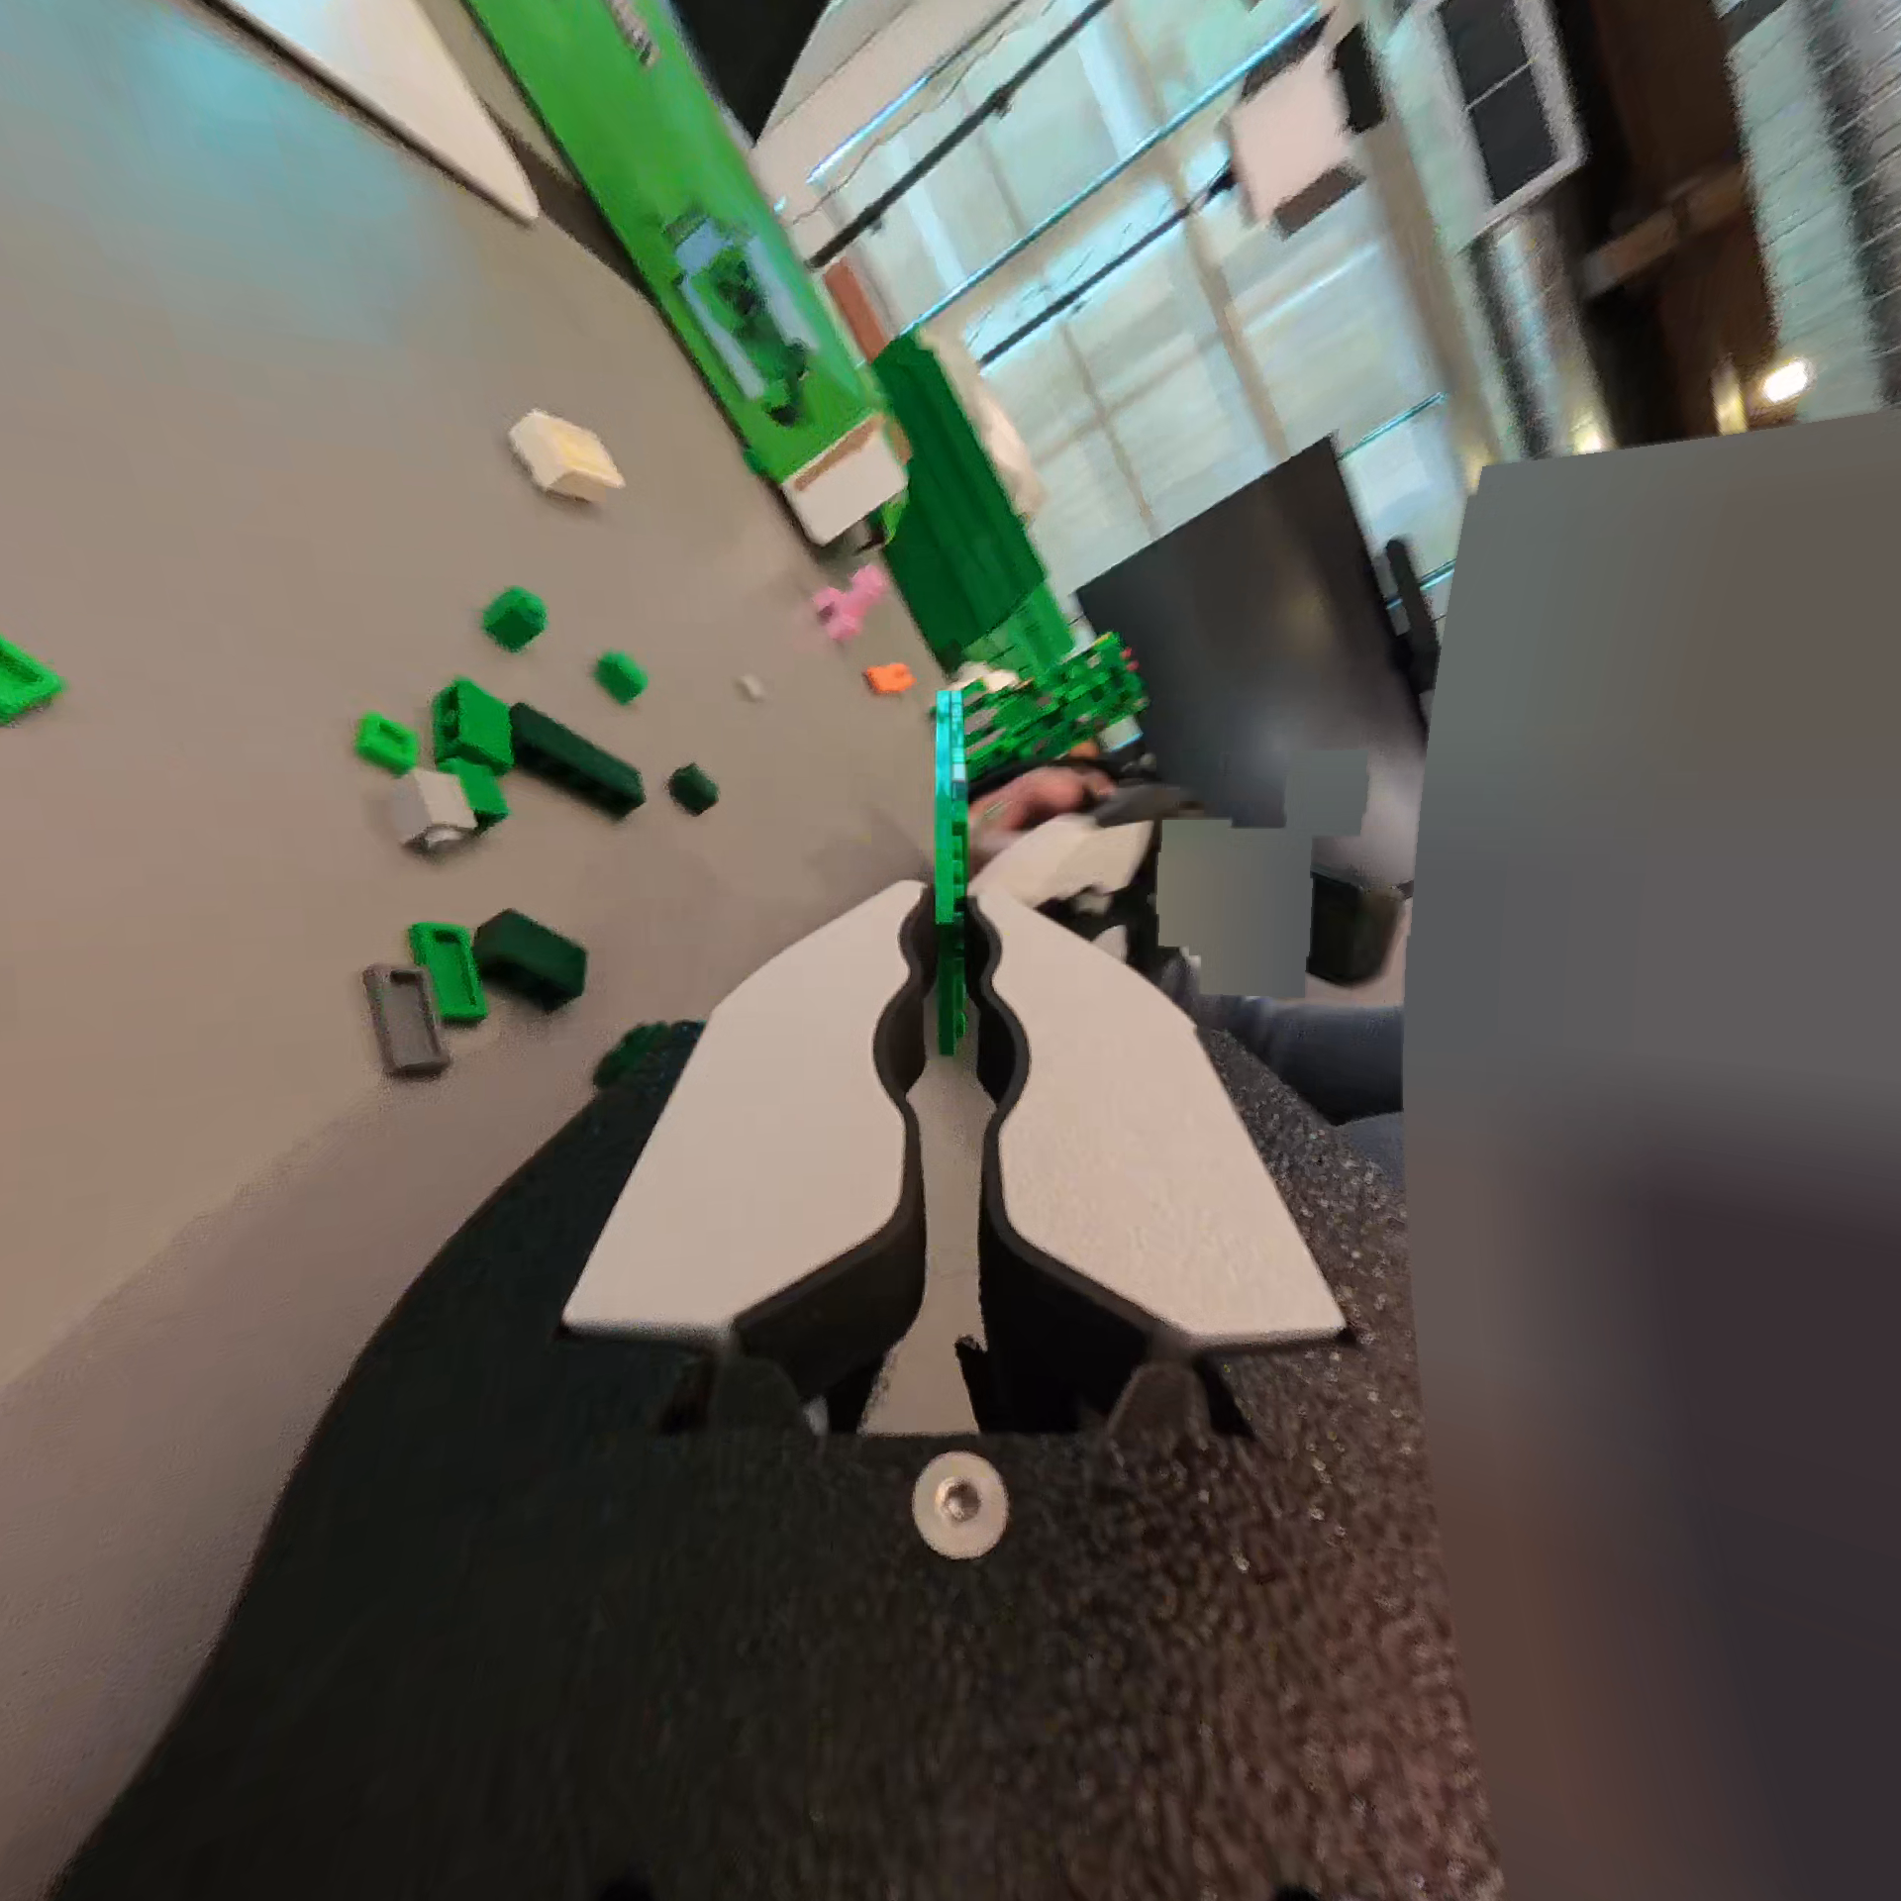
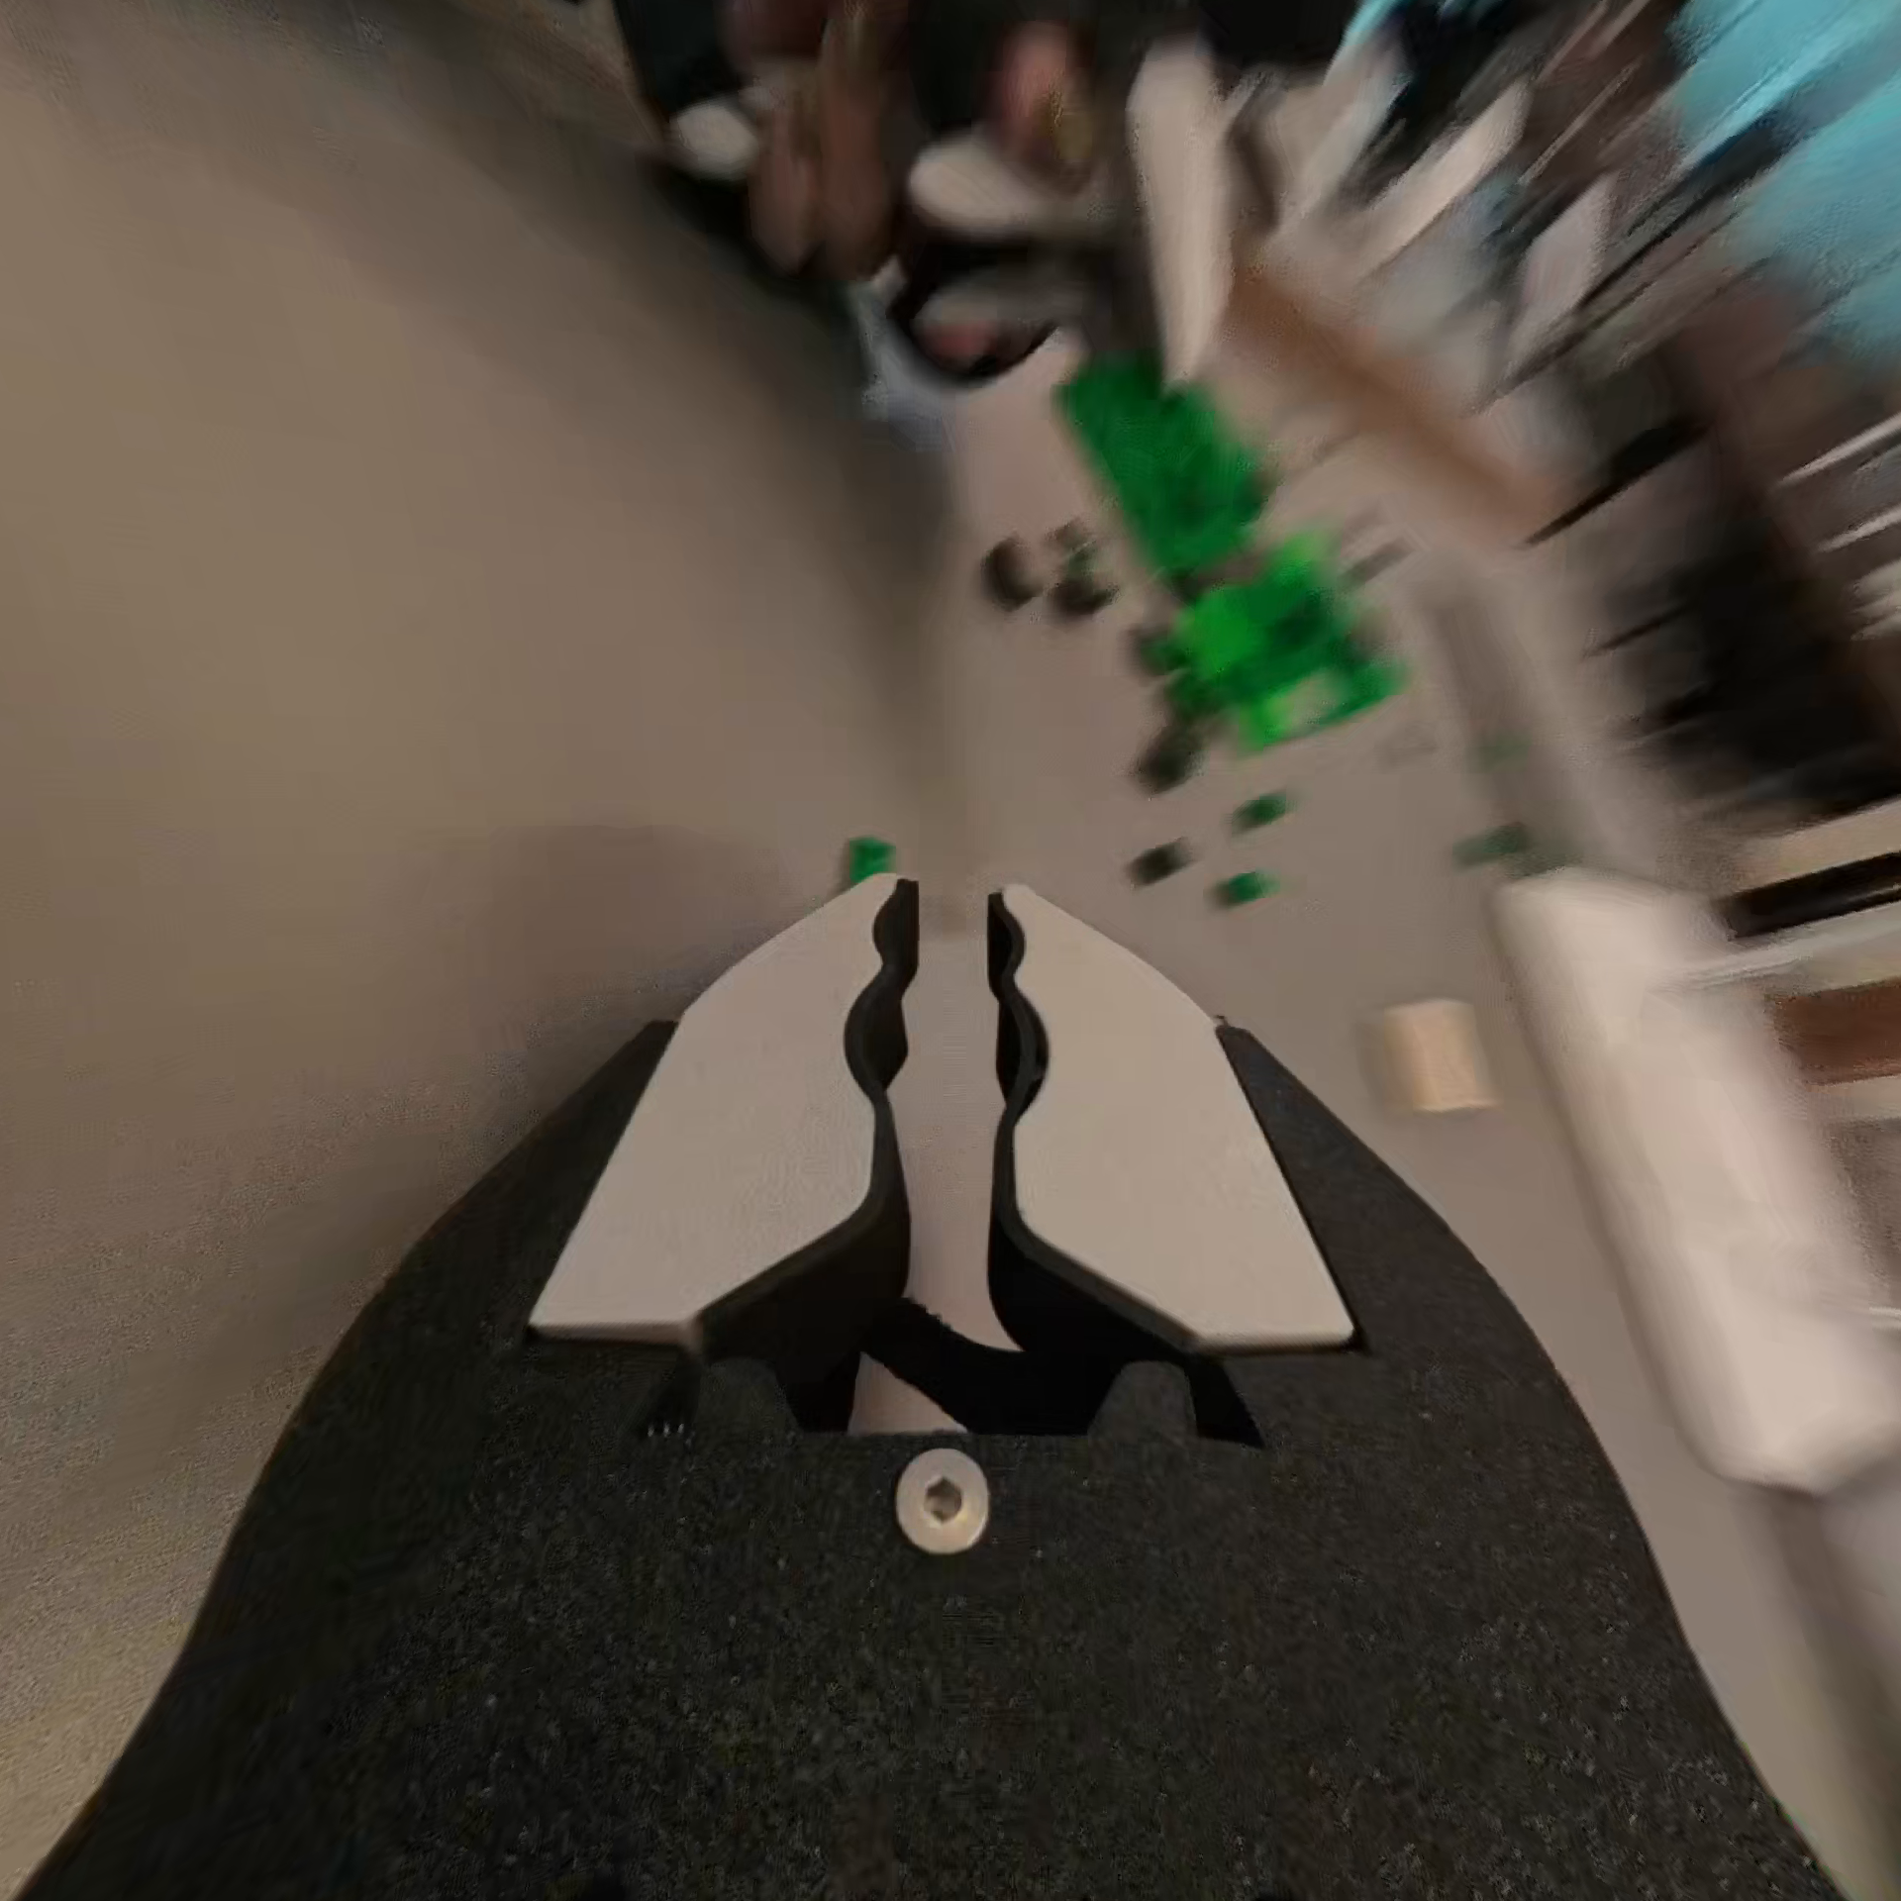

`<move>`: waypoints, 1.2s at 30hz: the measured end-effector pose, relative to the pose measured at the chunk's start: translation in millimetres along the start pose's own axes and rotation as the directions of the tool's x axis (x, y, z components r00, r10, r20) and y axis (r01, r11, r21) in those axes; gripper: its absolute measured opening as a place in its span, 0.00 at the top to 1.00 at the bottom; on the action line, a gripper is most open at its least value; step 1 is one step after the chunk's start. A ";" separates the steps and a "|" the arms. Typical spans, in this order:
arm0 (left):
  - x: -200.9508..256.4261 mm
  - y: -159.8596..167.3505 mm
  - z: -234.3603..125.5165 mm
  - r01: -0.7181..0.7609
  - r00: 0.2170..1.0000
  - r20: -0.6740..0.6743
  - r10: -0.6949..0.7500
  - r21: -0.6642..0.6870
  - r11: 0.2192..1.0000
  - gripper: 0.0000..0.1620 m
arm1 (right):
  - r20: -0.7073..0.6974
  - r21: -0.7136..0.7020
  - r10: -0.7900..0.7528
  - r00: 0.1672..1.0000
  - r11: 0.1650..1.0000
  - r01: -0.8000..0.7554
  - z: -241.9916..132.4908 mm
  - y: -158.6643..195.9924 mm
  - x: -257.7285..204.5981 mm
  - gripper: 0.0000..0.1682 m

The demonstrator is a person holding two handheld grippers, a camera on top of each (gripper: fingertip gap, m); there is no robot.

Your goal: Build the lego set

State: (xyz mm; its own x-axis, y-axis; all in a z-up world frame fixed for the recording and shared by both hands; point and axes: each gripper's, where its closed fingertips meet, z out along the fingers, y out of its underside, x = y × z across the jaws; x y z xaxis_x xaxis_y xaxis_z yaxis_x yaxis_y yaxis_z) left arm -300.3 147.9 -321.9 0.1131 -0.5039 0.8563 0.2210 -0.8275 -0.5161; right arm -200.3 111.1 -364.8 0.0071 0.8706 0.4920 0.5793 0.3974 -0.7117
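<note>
My left gripper [image 1: 951, 905] is shut on a thin green lego plate [image 1: 951, 823], held edge-on above the grey table [image 1: 206, 411]; both pads press on it. The plate's far end joins a green studded build [image 1: 1060, 710] in the air, in front of a hand. My right gripper [image 2: 953, 893] is open by a narrow gap, with only bare table between the pads. A small green brick [image 2: 867, 857] lies just past its left fingertip. The right wrist view is badly blurred; a green lego build [image 2: 1234, 576] shows far ahead.
Loose green, dark green, grey and white bricks [image 1: 483, 761] lie scattered on the table. A green box [image 1: 720, 237] stands at the back. A cream block [image 2: 1430, 1054] and a white object [image 2: 1666, 1183] lie at the right of the right wrist view.
</note>
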 end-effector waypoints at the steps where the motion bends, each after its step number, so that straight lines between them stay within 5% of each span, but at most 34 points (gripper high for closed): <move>1: 4.2 -4.1 -3.0 0.008 0.999 -0.035 -0.007 0.025 1.000 0.97 | 0.133 -0.058 0.141 0.981 0.989 -0.134 4.4 8.4 -13.0 0.93; 6: -0.9 -6.7 -7.4 0.009 1.000 -0.008 -0.008 0.039 0.999 0.97 | 0.262 -0.201 0.396 0.880 0.914 -0.351 14.1 16.1 -18.6 0.94; 22: -7.9 33.3 13.9 0.000 0.992 0.124 0.025 -0.204 0.979 0.97 | 0.175 -0.363 0.209 0.962 0.922 -0.134 5.9 26.8 8.4 0.96; 36: -7.1 40.2 23.1 -0.002 0.992 0.120 0.029 -0.222 0.975 0.97 | 0.194 -0.442 0.075 0.978 0.897 0.019 -5.9 30.2 4.2 0.96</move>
State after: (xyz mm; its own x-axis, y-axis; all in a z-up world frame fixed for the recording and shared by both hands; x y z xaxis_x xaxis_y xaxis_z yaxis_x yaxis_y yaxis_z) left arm -269.8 123.8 -348.3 0.2346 -0.4946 0.8369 0.0002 -0.8609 -0.5088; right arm -178.0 125.1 -381.3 -0.1082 0.9375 0.3306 0.8799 0.2451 -0.4070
